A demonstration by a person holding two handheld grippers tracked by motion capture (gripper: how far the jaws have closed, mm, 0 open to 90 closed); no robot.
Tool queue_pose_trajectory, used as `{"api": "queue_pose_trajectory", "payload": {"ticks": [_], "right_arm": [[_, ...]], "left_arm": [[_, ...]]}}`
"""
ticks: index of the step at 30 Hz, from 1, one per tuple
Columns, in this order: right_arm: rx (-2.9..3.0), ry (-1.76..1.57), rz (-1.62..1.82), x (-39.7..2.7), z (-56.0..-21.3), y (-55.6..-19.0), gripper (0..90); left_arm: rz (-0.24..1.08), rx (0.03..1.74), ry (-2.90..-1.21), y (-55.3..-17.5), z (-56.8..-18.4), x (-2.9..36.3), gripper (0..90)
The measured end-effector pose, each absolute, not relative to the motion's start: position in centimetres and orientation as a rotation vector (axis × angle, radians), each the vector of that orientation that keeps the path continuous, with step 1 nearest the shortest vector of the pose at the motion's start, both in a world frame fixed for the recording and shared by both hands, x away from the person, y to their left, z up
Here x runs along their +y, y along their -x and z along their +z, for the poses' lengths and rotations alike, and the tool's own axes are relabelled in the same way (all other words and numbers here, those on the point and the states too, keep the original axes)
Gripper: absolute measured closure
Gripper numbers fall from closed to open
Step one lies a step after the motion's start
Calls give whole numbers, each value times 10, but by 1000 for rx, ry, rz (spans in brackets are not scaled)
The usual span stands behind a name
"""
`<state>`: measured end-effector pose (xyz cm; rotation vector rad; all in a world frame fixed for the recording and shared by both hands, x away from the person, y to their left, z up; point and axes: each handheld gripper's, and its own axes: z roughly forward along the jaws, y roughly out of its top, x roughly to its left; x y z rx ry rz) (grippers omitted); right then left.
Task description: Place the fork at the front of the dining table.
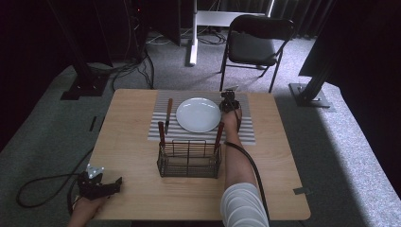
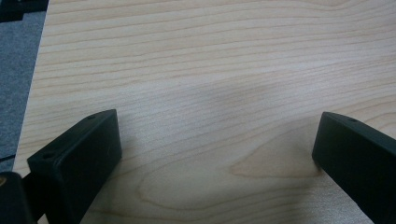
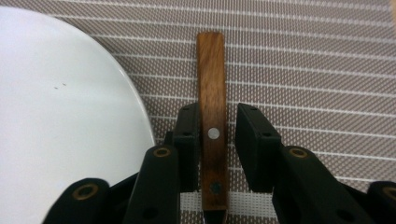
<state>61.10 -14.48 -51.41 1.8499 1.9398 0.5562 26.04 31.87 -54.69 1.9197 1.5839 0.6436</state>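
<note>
Wire caddy (image 1: pixel 189 158): two wooden-handled utensils (image 1: pixel 161 132) upright at its far corners. Right gripper (image 3: pixel 215 140): jaws narrow, straddling a wooden-handled utensil's handle (image 3: pixel 211 84) lying flat on the striped placemat (image 3: pixel 317 70); the left jaw touches it, a slight gap at the right. White plate (image 3: pixel 60 121) just left of the jaws. Left gripper (image 2: pixel 217 149): jaws wide over bare wooden table (image 2: pixel 210 60). Beyond: folding chair (image 1: pixel 255 40), grey carpet (image 1: pixel 42 127).

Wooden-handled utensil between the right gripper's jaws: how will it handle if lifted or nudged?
The wooden handle is flat-sided with rivets, so probably stiff and unlikely to roll on the placemat. Smooth wood might slip sideways in the right gripper, whose right pad shows a gap.
</note>
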Motion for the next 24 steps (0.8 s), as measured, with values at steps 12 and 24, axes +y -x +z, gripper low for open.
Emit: {"api": "queue_pose_trajectory", "payload": {"ticks": [12,24], "right_arm": [[2012,-1836,614,-151,-498,-599,434],[2051,-1805,726,-159,-490,-571,212]], "left_arm": [[643,1584,-1920,-260,-547,319,11],[644,1583,-1921,-260,-547,319,11]]}}
